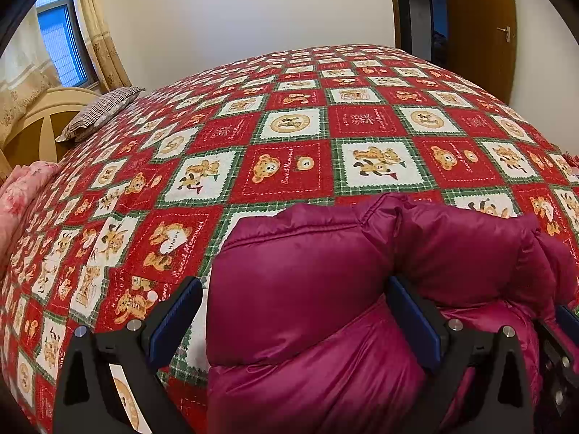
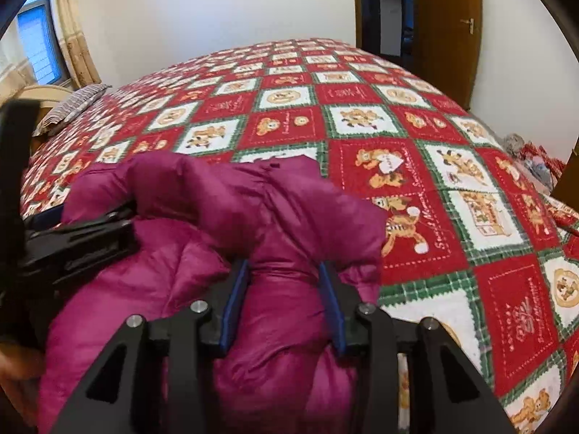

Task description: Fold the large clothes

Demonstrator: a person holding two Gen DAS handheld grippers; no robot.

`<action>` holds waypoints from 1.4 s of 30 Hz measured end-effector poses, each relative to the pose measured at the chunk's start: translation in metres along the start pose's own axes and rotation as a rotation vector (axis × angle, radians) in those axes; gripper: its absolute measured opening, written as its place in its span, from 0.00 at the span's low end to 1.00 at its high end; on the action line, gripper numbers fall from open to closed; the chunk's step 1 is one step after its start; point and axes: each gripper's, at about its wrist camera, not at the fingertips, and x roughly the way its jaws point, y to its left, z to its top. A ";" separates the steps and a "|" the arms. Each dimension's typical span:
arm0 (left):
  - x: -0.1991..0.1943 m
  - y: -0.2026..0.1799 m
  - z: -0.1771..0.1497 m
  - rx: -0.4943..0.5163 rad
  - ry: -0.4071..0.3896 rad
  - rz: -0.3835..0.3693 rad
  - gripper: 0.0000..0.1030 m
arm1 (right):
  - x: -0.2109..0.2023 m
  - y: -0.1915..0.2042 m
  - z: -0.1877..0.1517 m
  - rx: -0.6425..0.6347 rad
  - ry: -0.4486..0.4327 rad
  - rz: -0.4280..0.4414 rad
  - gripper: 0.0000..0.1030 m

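Nearby, striped pillow, pink bedding, door, bear-print bedspread.

Jacket on bedspread; pillow far left.

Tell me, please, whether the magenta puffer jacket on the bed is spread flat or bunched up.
Bunched up: the magenta puffer jacket rises in doubled, puffy folds above the bedspread, with a fold pinched in the right hand-held gripper.

Quilted bed; jacket, pillow
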 end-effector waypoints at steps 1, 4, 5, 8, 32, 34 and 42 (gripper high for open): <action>0.000 0.000 0.000 0.001 0.000 0.002 0.99 | 0.003 -0.002 0.002 0.009 0.003 0.007 0.44; 0.000 -0.002 0.000 0.005 -0.002 0.011 0.99 | 0.005 -0.004 0.000 0.017 -0.008 0.020 0.45; -0.001 -0.002 0.000 0.008 -0.004 0.014 0.99 | 0.004 -0.003 -0.001 0.015 -0.012 0.018 0.45; -0.002 -0.002 0.000 0.012 -0.003 0.012 0.99 | 0.003 -0.004 -0.001 0.019 -0.018 0.024 0.45; -0.079 0.108 -0.061 -0.276 -0.029 -0.588 0.99 | -0.077 -0.105 -0.036 0.440 -0.051 0.411 0.78; -0.077 0.095 -0.062 -0.244 -0.006 -0.596 0.99 | -0.073 -0.098 -0.036 0.410 -0.037 0.418 0.82; -0.063 0.078 -0.067 -0.194 0.051 -0.555 0.99 | -0.035 -0.053 -0.030 0.244 0.048 0.445 0.85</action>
